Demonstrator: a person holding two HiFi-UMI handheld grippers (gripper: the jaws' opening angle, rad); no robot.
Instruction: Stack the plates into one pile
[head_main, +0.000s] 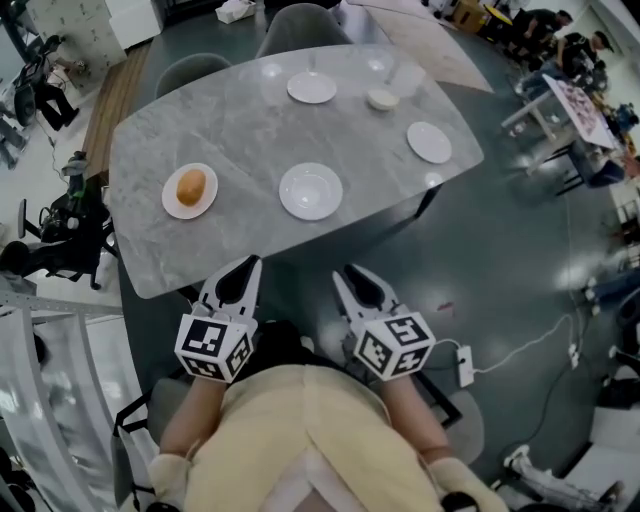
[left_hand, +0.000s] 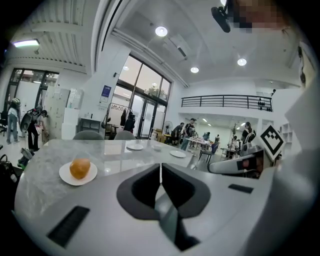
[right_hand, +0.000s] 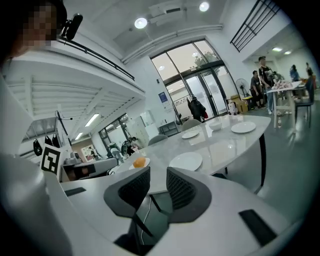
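Round white plates (head_main: 311, 191), veined marble table (head_main: 240, 120)

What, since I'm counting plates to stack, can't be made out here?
Head view: small white dish at far side of grey marble table, too small: bowl or plate?
Left gripper view: middle round white plate hidden behind left gripper.
Every view: orange round food too small to identify.

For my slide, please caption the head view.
Left tool shut, right tool open, before a table with four scattered plates, one holding a bun.
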